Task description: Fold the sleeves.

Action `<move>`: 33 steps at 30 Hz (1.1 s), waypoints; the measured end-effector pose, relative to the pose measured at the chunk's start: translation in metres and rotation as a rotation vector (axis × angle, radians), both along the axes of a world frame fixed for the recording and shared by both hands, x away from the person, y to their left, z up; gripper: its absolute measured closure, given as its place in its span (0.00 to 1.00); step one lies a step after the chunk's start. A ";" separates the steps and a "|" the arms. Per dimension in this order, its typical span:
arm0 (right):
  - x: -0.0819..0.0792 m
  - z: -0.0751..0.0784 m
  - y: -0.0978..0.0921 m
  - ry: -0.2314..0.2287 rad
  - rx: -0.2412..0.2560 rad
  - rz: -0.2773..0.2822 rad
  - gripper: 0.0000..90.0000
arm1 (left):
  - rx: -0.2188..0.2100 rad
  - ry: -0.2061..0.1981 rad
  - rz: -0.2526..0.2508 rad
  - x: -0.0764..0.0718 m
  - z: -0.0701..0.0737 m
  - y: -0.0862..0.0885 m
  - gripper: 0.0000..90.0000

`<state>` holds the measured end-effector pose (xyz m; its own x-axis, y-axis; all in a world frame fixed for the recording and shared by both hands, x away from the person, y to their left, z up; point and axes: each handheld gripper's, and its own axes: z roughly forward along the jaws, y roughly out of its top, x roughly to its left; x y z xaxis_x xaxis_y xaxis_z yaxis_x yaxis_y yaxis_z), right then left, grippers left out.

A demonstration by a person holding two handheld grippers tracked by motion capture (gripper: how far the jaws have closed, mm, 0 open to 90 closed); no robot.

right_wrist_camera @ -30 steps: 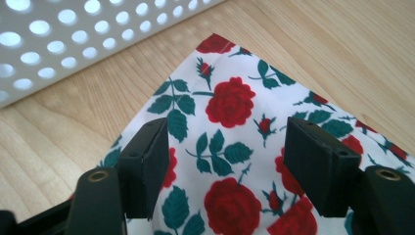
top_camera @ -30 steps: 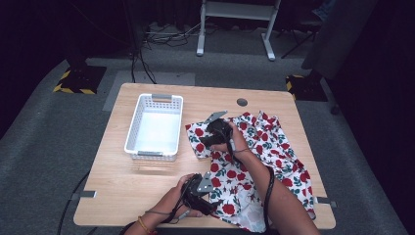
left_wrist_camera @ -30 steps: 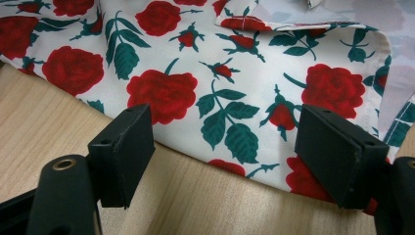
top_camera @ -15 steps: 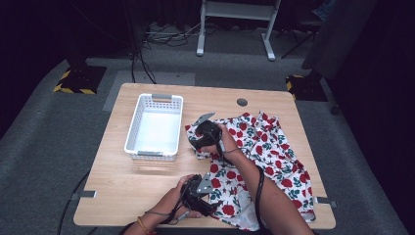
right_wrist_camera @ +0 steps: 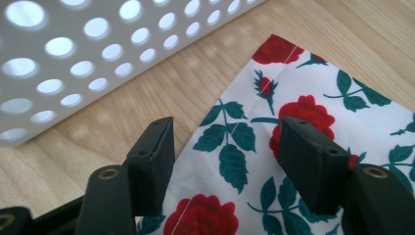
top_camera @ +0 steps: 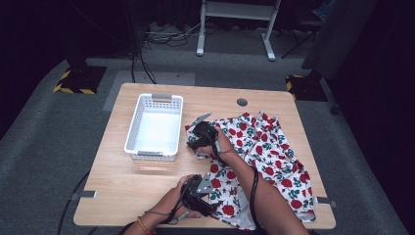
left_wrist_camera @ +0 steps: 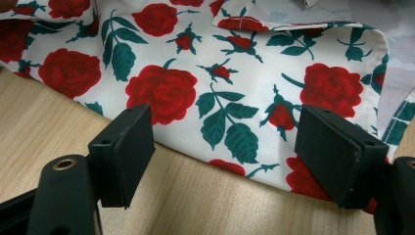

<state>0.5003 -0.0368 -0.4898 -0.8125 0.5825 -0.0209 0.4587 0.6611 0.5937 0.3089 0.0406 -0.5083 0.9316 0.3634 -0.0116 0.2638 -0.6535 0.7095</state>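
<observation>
A white garment printed with red roses lies spread over the right half of the wooden table. My right gripper hovers at the garment's far left corner, close to the white basket. In the right gripper view this gripper is open, its jaws straddling the hemmed corner without closing on it. My left gripper sits at the garment's near left edge. In the left gripper view it is open too, with the rose fabric lying between and beyond its jaws.
The perforated white basket stands empty on the table's left half, just left of the garment corner. A round cable hole is near the far edge. Bare wood lies in front of the basket. The garment's near end hangs over the front edge.
My right gripper has slid left and a little nearer along the garment to its corner by the basket. The left gripper has stayed in place.
</observation>
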 end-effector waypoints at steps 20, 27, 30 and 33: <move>0.008 0.005 -0.011 -0.048 -0.019 -0.098 0.97 | -0.002 0.000 -0.003 0.000 0.000 0.000 0.25; 0.008 0.023 -0.040 -0.074 0.055 -0.165 0.97 | -0.001 0.001 -0.004 0.000 0.000 0.000 0.25; 0.005 0.034 -0.051 -0.100 0.087 -0.184 0.97 | -0.002 0.001 -0.005 0.001 0.000 -0.001 0.25; -0.001 0.043 -0.060 -0.136 0.095 -0.187 0.97 | -0.002 0.000 -0.005 0.001 0.000 -0.001 0.25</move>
<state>0.4989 -0.0965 -0.4470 -0.6835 0.7274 -0.0611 0.4795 0.5105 0.7138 0.3095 0.0400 -0.5085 0.9333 0.3589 -0.0127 0.2609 -0.6534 0.7106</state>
